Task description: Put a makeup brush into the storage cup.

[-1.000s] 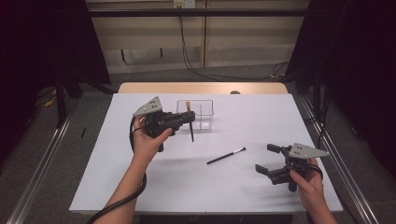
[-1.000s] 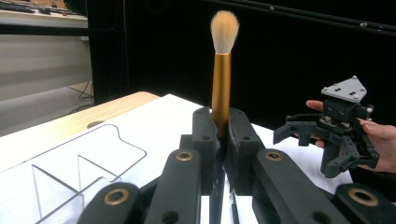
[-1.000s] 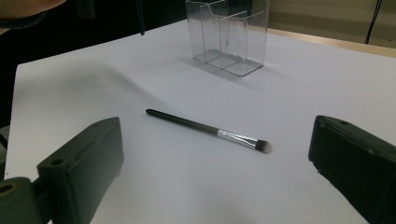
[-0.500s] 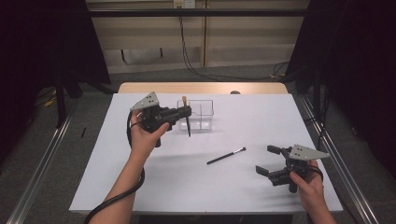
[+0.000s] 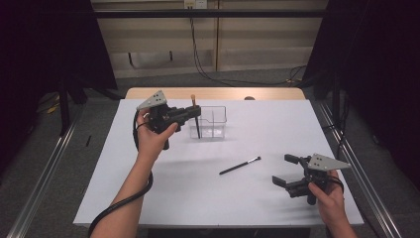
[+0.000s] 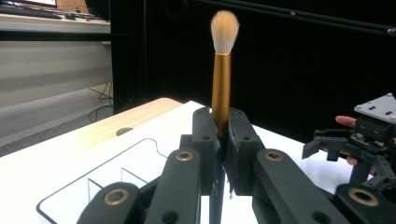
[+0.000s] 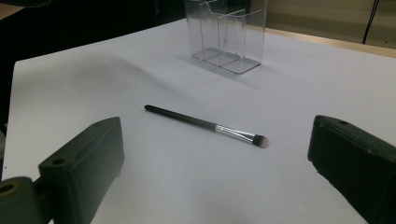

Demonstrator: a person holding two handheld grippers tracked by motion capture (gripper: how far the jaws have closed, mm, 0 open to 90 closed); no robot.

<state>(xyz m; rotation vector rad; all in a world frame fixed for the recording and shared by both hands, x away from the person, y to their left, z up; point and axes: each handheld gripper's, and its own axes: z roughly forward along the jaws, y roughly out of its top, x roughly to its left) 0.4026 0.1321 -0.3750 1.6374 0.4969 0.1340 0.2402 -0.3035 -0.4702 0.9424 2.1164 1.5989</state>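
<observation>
The left gripper (image 5: 194,112) was clamped on a gold-handled brush (image 6: 221,88), its two black jaws pressed against the metal ferrule from either side, so that in the left gripper view the brush stood upright with its pale, fluffy bristles at twelve o'clock and its dark handle running down toward six o'clock between the jaws. In the high view the same brush (image 5: 195,118) hung nearly vertical, bristle end up, and its lower tip lay at the left edge of a clear plastic organizer (image 5: 214,122) (whether the tip was already inside the box or just in front of it could not be told). That organizer stood on the white table (image 5: 277,124), at about three o'clock from the left gripper, and the right gripper view showed its divided compartments (image 7: 226,32) with nothing resting in those that could be seen through the clear walls. At about five o'clock from the organizer a slim black brush (image 5: 240,165) lay flat on the table, well apart from it; in the right gripper view this brush (image 7: 205,126) lay slantwise with its silver ferrule and small dark bristle tip toward four o'clock. The right gripper (image 5: 289,170), held low at about four o'clock of the table, had its jaws spread wide with nothing between them, pointing toward the slim brush without touching it.
</observation>
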